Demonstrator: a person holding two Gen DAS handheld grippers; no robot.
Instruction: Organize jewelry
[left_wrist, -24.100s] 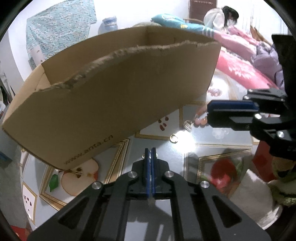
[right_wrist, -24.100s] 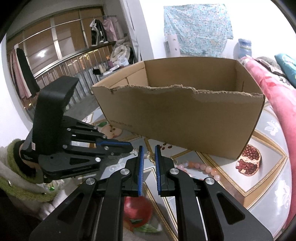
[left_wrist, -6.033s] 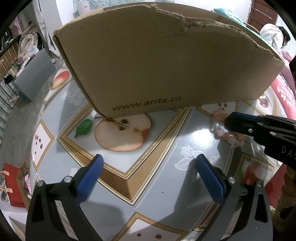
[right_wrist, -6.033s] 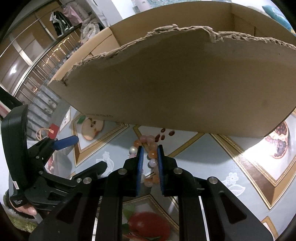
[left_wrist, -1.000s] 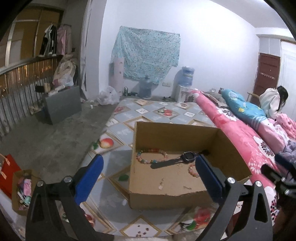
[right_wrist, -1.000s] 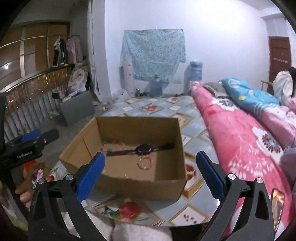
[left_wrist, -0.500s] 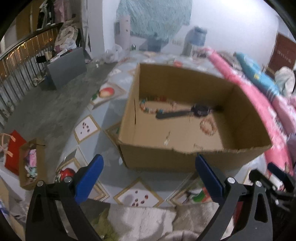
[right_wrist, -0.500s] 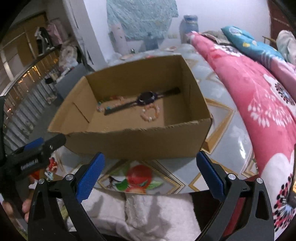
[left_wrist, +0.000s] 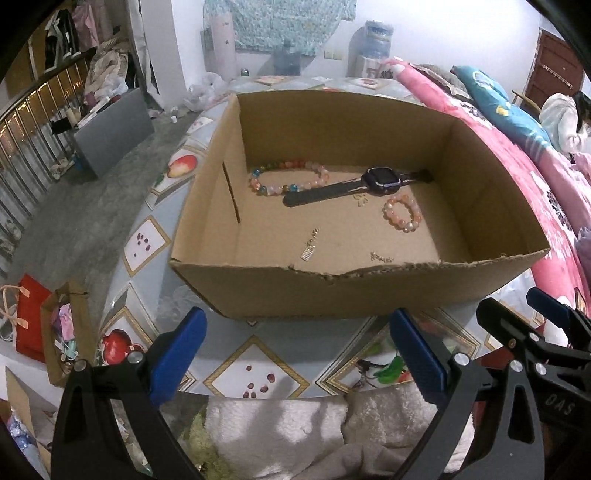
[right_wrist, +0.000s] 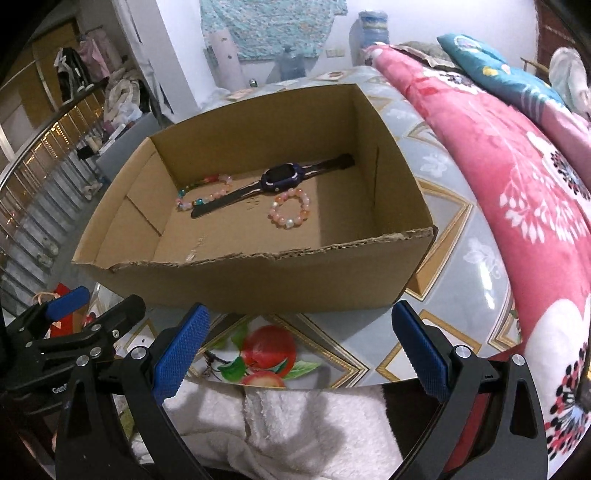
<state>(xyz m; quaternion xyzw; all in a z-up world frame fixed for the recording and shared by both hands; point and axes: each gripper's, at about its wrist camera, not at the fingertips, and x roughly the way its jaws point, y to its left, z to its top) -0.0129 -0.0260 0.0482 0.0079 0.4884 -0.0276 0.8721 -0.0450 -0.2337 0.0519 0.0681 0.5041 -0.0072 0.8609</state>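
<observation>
Left wrist view: the left gripper (left_wrist: 295, 354) is spread wide and holds nothing; its blue pads (left_wrist: 177, 354) are ribbed. The corrugated cardboard box (left_wrist: 369, 291), near edge torn, holds a long beaded bracelet (left_wrist: 288, 177), a black watch (left_wrist: 380, 181) and a small pink bead bracelet (left_wrist: 402, 212).

Right wrist view: the right gripper (right_wrist: 299, 350) is likewise wide apart and empty. The box (right_wrist: 258, 280) sits on a glossy fruit-patterned tablecloth (right_wrist: 461, 258); the watch (right_wrist: 280, 175) lies near the far wall.
</observation>
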